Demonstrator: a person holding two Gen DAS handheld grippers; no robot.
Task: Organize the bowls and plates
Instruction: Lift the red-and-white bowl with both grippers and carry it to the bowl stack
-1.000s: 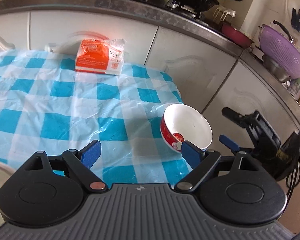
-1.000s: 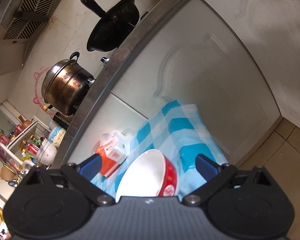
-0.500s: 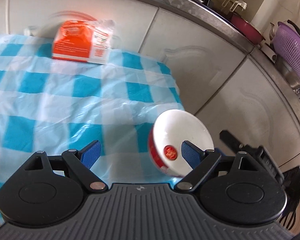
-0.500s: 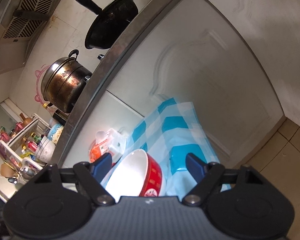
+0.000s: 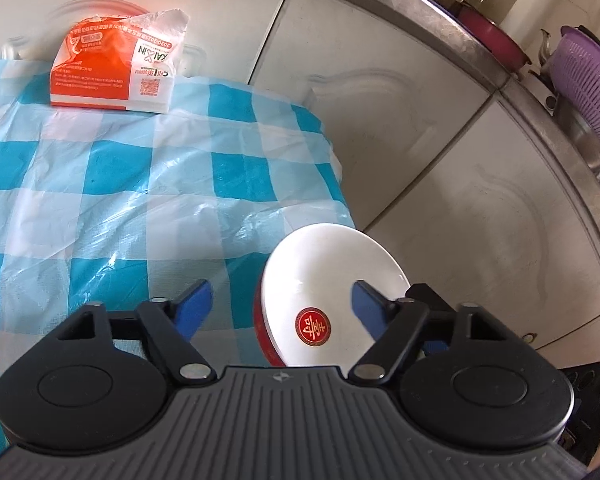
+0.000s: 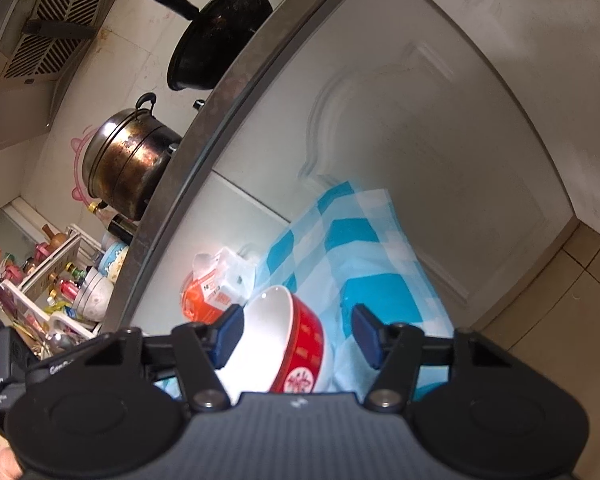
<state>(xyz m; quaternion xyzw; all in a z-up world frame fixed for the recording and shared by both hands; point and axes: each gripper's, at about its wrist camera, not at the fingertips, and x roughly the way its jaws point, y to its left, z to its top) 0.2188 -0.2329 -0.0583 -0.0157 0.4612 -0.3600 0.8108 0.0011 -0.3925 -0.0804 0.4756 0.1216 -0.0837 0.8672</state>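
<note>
Left wrist view, red-and-white ceramic bowl [image 5: 332, 292] tilted at blue-checked plastic tablecloth's [image 5: 100, 184] corner edge, left gripper [image 5: 280, 304] jaws closing, fairly wide around its rim, right gripper [image 6: 296, 334] jaws narrowing, no pad contact visible, bare cloth stretching toward orange tissue pack [image 5: 112, 76].

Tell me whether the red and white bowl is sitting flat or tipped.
Tipped. The bowl faces its white inside and bottom emblem toward the left wrist camera; the right wrist view shows its rim steeply slanted above the checked tablecloth.

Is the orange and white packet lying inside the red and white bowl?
No. In the left wrist view the packet lies at the far edge of the checked cloth, well apart from the empty bowl near the cloth's right corner.
</note>
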